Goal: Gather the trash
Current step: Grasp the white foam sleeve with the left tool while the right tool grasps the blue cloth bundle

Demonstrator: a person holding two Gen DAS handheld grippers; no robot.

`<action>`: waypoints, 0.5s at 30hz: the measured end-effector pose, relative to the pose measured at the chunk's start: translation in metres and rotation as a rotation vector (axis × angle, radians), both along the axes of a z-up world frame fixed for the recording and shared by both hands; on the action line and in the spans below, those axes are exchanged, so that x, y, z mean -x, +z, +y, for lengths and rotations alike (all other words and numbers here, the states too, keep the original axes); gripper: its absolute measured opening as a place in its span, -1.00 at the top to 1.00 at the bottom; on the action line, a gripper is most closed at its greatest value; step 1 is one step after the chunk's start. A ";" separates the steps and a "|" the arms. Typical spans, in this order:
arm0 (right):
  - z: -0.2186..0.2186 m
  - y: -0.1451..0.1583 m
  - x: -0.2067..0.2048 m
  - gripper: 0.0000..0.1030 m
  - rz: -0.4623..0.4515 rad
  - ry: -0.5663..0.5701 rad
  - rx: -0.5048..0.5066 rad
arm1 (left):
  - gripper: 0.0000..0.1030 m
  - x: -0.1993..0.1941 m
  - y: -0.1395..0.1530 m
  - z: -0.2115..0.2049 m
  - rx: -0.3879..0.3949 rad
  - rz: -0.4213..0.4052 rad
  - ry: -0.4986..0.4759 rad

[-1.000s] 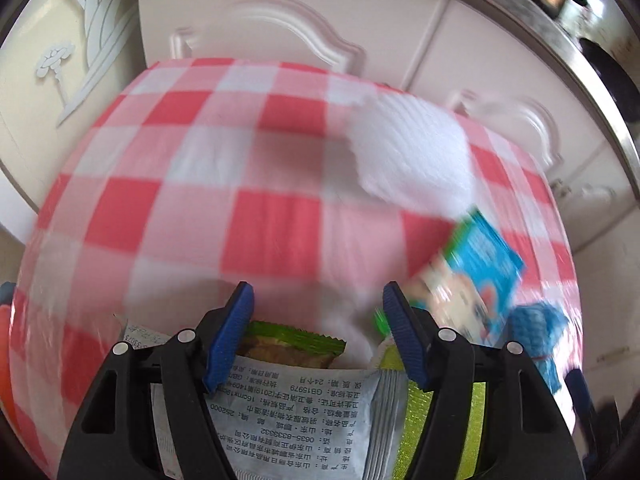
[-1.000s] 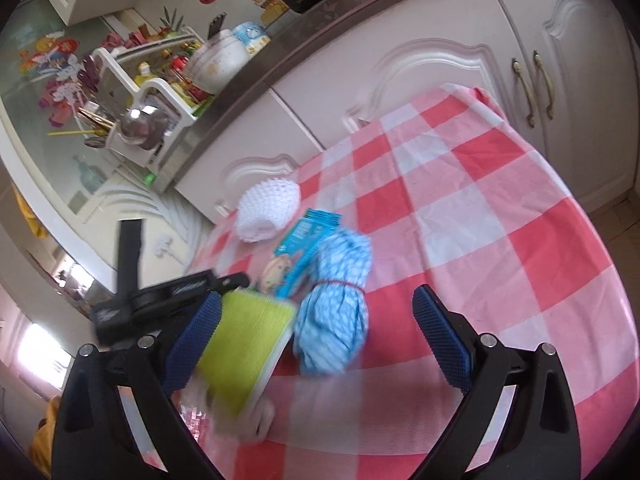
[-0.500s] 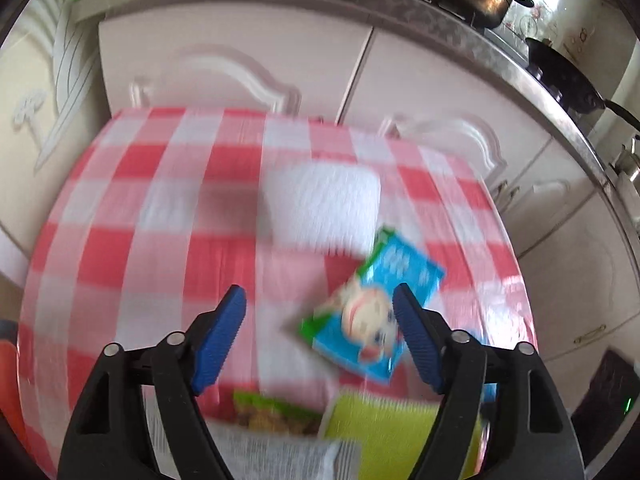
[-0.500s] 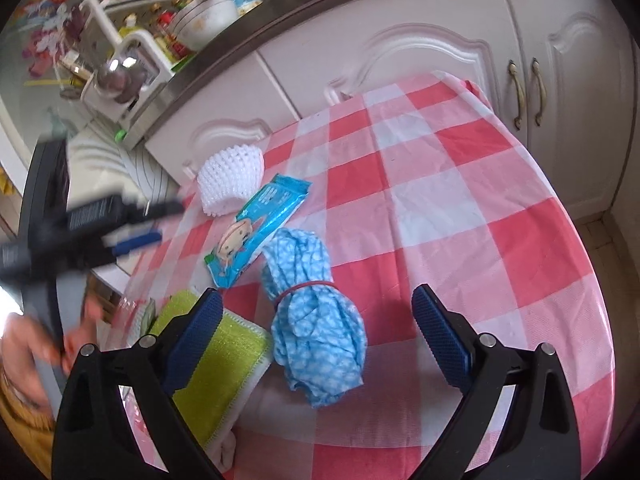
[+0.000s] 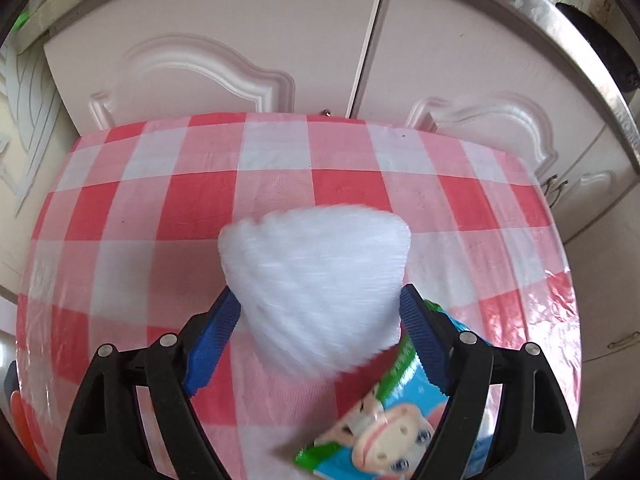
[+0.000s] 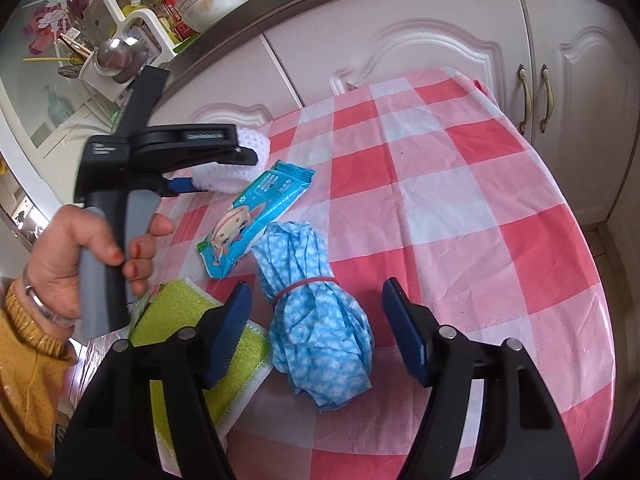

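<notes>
We work over a table under a red and white checked cloth (image 6: 460, 208), with white cabinet doors (image 5: 208, 60) right behind it and, in the right wrist view, a counter rack (image 6: 120, 28) crowded with bottles, a bowl and utensils. Beside the target lie a blue wet wipe pack (image 6: 256, 216), a bundled blue patterned cloth (image 6: 316, 320) cinched with a red rubber band, and a green sponge pad (image 6: 192, 320) at the near left; the wipe pack sits just beside the netting and its corner runs under our left gripper's right finger. The trash piece we are after is a white foam fruit net (image 5: 320, 280), a soft ribbed dome, blurred in the left wrist view, resting on the cloth near the table's far left side. Our left gripper (image 5: 320, 308) has its 2 blue-padded fingers spread on either side of the net, at or very near its flanks; we cannot tell whether they press it yet. Our right gripper (image 6: 316, 332) hangs wide open over the blue cloth bundle, touching nothing. The wipe pack shows a cartoon baby face; its printed writing is too small to read.
</notes>
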State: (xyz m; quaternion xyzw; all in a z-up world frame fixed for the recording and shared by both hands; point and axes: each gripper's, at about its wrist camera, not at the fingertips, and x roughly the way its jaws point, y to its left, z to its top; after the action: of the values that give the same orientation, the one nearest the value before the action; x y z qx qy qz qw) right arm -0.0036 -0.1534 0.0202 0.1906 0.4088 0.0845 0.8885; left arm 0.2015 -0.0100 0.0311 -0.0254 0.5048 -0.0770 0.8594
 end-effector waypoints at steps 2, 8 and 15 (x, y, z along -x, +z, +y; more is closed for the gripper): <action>-0.001 0.000 0.000 -0.35 -0.001 -0.004 -0.006 | -0.21 -0.003 -0.005 0.000 0.002 0.018 0.007; -0.001 0.001 -0.001 -0.35 -0.002 -0.006 -0.008 | 0.34 0.001 0.001 0.005 -0.018 -0.011 0.026; -0.002 -0.001 -0.002 -0.15 0.002 -0.007 -0.007 | 0.37 0.027 0.036 0.021 -0.003 -0.089 0.041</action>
State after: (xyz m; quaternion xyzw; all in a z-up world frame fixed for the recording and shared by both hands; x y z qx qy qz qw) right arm -0.0016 -0.1558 0.0196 0.1952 0.4088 0.0825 0.8877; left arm 0.1747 0.0107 0.0676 -0.0309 0.4653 -0.0598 0.8826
